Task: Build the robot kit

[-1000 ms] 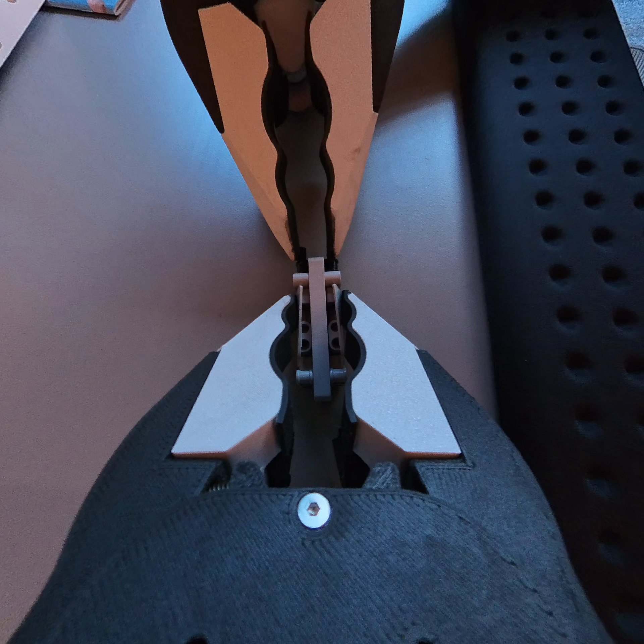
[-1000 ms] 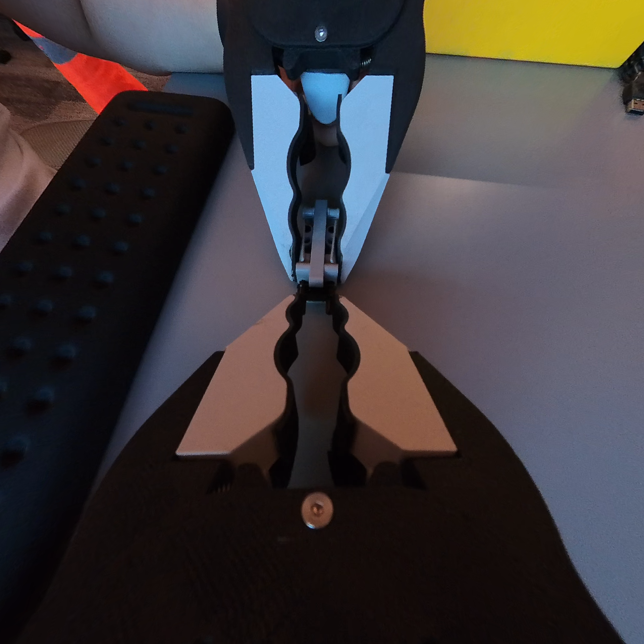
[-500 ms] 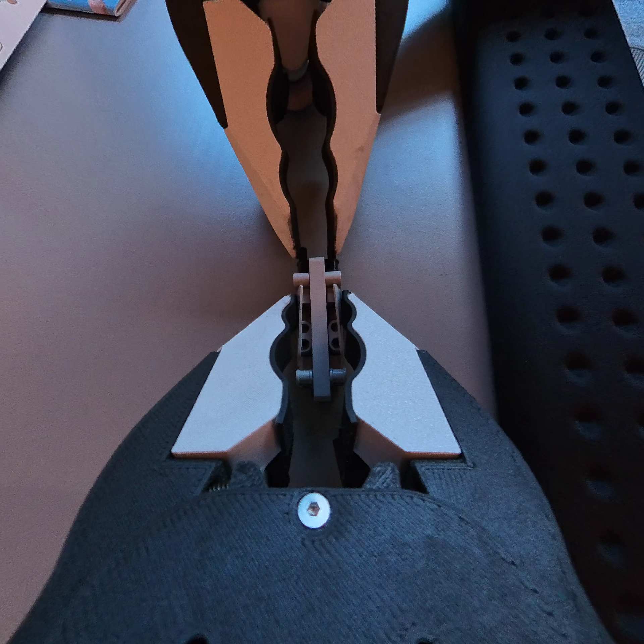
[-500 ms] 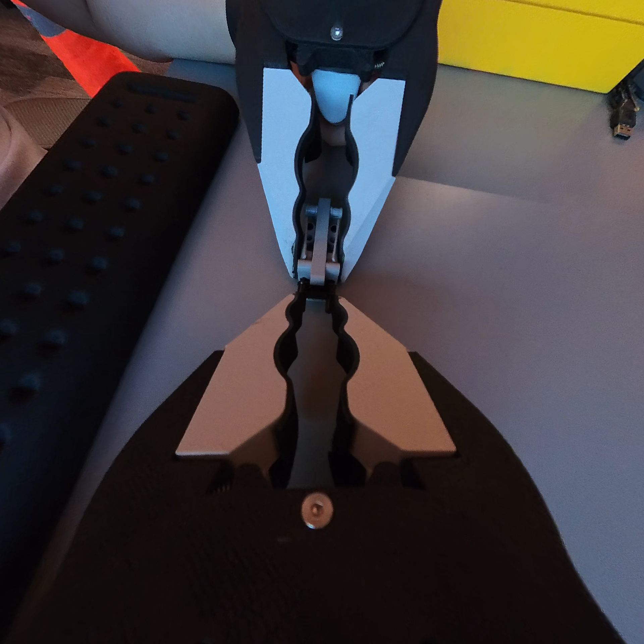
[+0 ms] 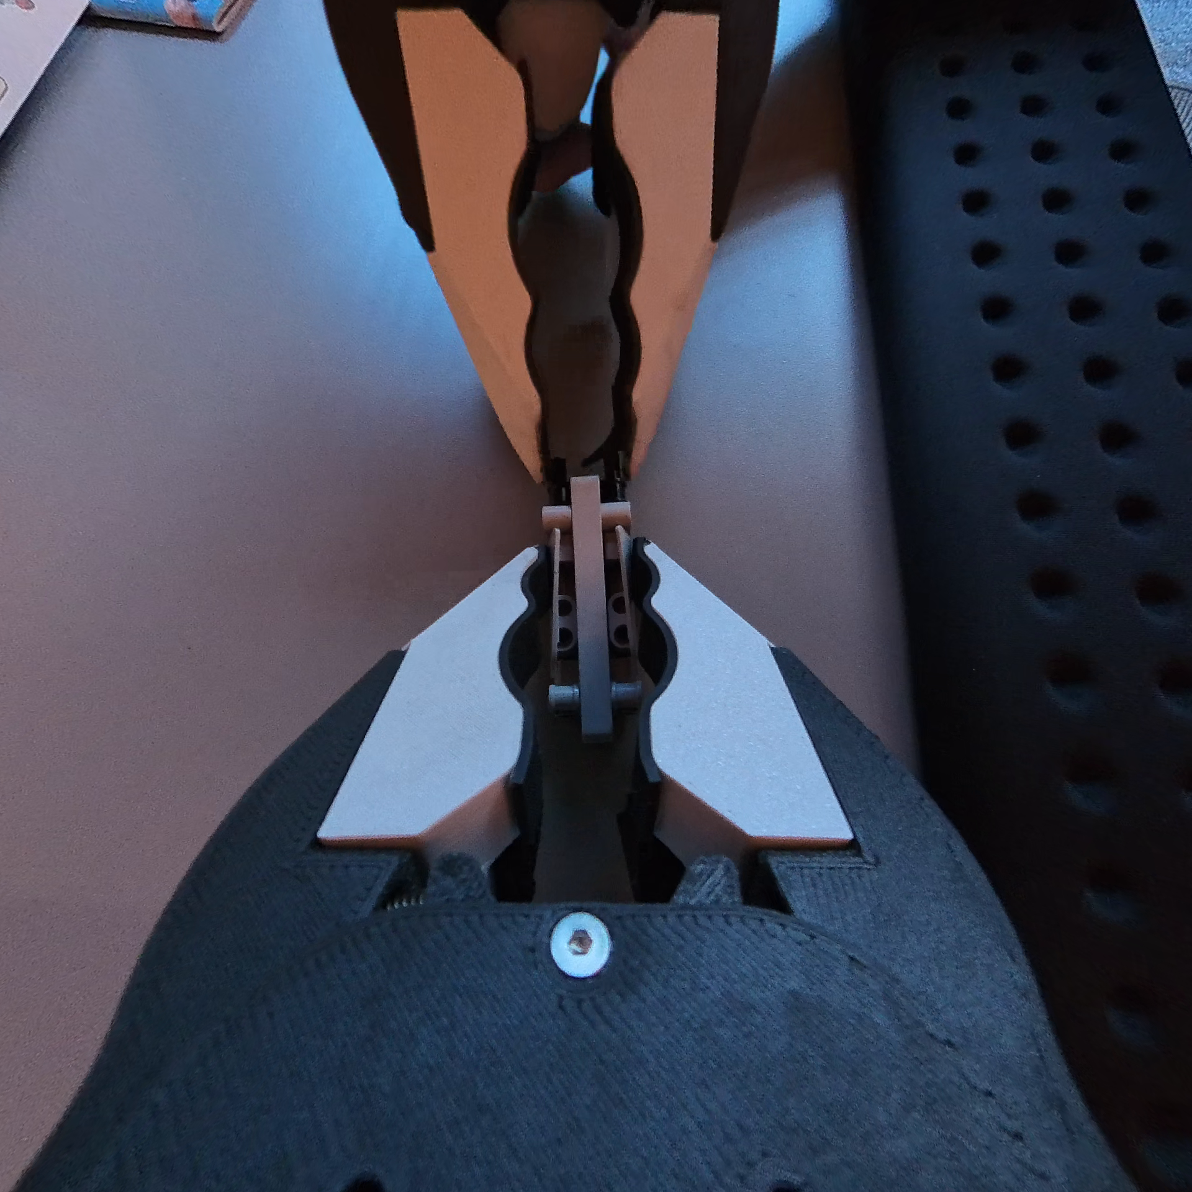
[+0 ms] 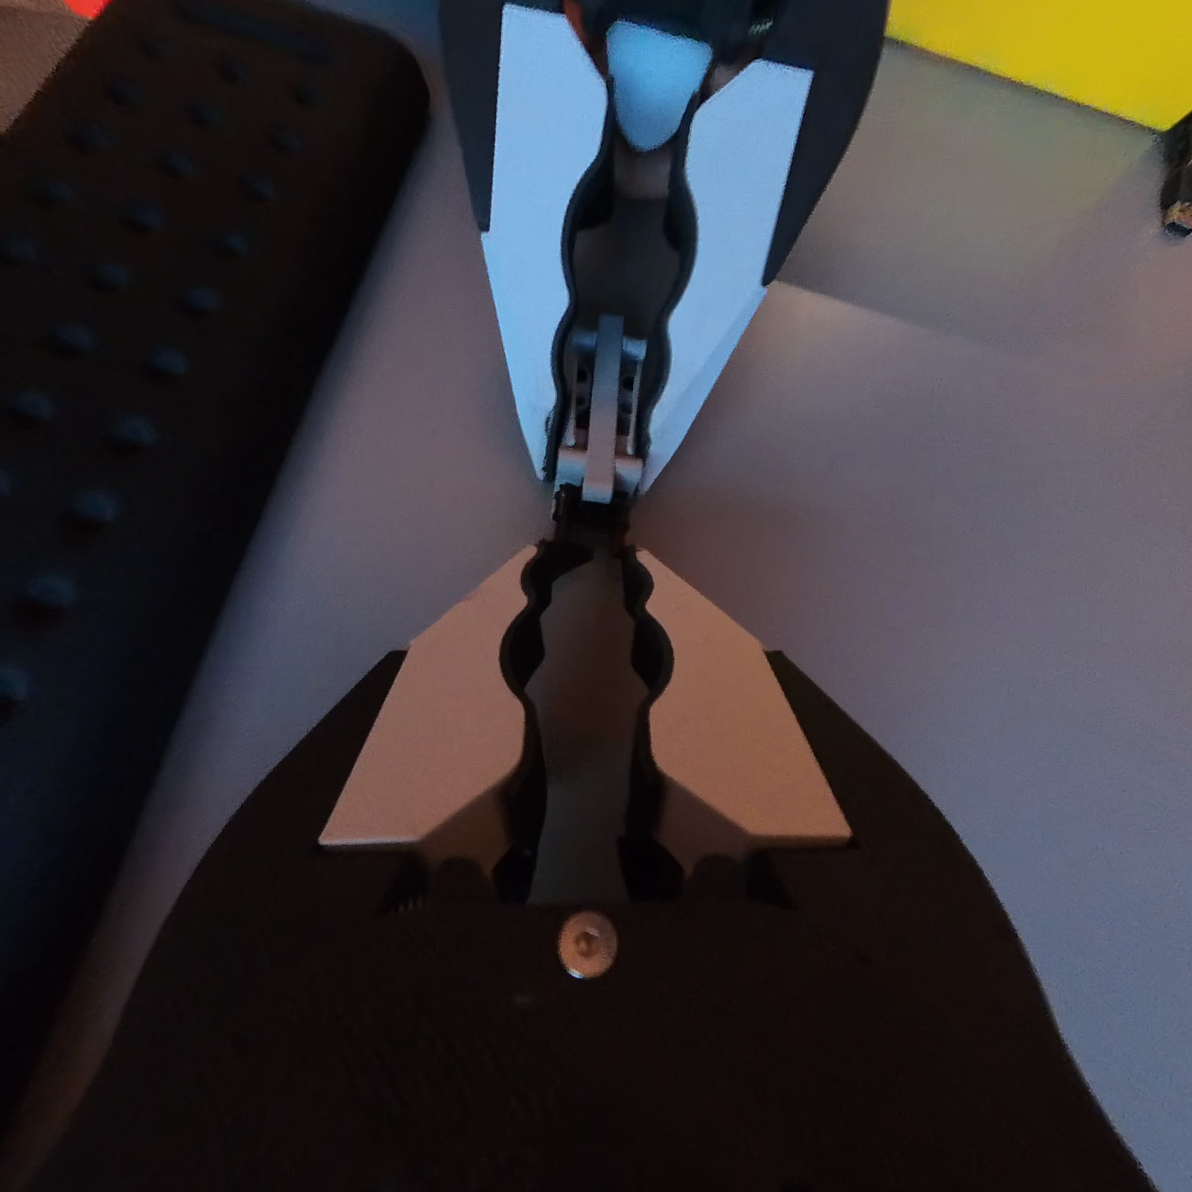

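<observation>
A small grey brick assembly [image 5: 590,632], with a curved piece and a cross pin, is clamped between the fingers of my left gripper [image 5: 590,548], which is shut on it. My right gripper [image 5: 587,477] faces it tip to tip. Its narrow tips close on the far end of the curved piece. In the right wrist view my right gripper [image 6: 587,548] sits at the bottom, tips against the assembly [image 6: 603,413]. The left gripper [image 6: 596,474] holds it from above. Both hover just over the grey table [image 5: 226,451].
A black perforated mat [image 5: 1064,451] lies along the right of the left wrist view and on the left of the right wrist view [image 6: 161,322]. A yellow box [image 6: 1064,58] and a black cable plug [image 6: 1177,206] lie at the far right. Papers [image 5: 26,64] lie at the far left corner. Only a small space, under 4 cm, lies between the two pairs of fingers.
The right gripper has tilted and moved closer, so the left gripper looks larger and the yellow box has slid right in its view. The tips have stayed on the assembly. Both grips are unchanged.
</observation>
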Demonstrator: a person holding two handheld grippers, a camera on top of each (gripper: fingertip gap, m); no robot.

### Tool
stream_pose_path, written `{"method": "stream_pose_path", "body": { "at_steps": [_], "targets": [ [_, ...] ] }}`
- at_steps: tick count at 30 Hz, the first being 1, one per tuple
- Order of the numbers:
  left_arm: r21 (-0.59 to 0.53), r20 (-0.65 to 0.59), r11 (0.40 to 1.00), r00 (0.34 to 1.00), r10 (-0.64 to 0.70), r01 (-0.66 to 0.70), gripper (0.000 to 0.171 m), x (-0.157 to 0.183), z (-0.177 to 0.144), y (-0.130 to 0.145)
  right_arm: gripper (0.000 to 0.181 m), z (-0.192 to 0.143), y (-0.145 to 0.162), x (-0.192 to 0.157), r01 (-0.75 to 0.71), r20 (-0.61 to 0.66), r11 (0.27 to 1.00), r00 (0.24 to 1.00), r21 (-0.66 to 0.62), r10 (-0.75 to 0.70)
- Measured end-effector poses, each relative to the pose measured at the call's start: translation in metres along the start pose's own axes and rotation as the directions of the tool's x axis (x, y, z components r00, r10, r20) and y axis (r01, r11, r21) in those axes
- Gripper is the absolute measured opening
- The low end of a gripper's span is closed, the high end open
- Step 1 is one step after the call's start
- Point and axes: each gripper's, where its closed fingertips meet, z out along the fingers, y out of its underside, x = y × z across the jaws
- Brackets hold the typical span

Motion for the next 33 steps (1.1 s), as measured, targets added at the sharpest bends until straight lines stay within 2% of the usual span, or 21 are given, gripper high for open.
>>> {"method": "stream_pose_path", "body": {
  "at_steps": [4, 10, 16, 22, 27, 30, 33],
  "targets": [
    [-0.001, -0.003, 1.000, 1.000, -0.005, 0.005, 0.024, 0.000, 0.000, 0.000, 0.019, -0.001, -0.003, 0.002, 0.017, -0.023, 1.000, 1.000, 0.003, -0.017],
    [0.000, -0.004, 1.000, 1.000, -0.007, 0.007, 0.023, 0.000, 0.000, 0.000, 0.020, 0.001, -0.002, 0.002, 0.019, -0.024, 0.998, 0.999, -0.059, -0.020],
    [0.000, -0.007, 1.000, 1.000, -0.006, 0.006, 0.024, 0.001, 0.001, -0.001, 0.036, -0.002, -0.001, 0.006, -0.066, -0.033, 0.995, 0.997, -0.074, 0.063],
    [0.000, -0.007, 1.000, 1.000, -0.006, 0.006, 0.023, 0.001, 0.001, -0.001, 0.044, -0.012, -0.010, 0.001, -0.135, 0.021, 0.991, 0.991, 0.014, 0.134],
    [0.000, -0.007, 1.000, 1.000, -0.007, 0.007, 0.024, 0.001, 0.001, -0.001, 0.041, -0.004, -0.006, 0.002, -0.122, 0.013, 0.992, 0.992, -0.036, 0.123],
    [-0.001, -0.004, 1.000, 1.000, -0.006, 0.006, 0.024, 0.000, 0.001, -0.001, 0.022, 0.000, -0.007, 0.000, -0.117, 0.036, 0.991, 0.992, -0.071, 0.119],
    [-0.001, -0.003, 1.000, 1.000, -0.008, 0.008, 0.024, 0.000, 0.001, -0.001, 0.022, 0.001, -0.005, 0.000, -0.119, 0.025, 0.987, 0.992, -0.110, 0.123]
  ]
}}
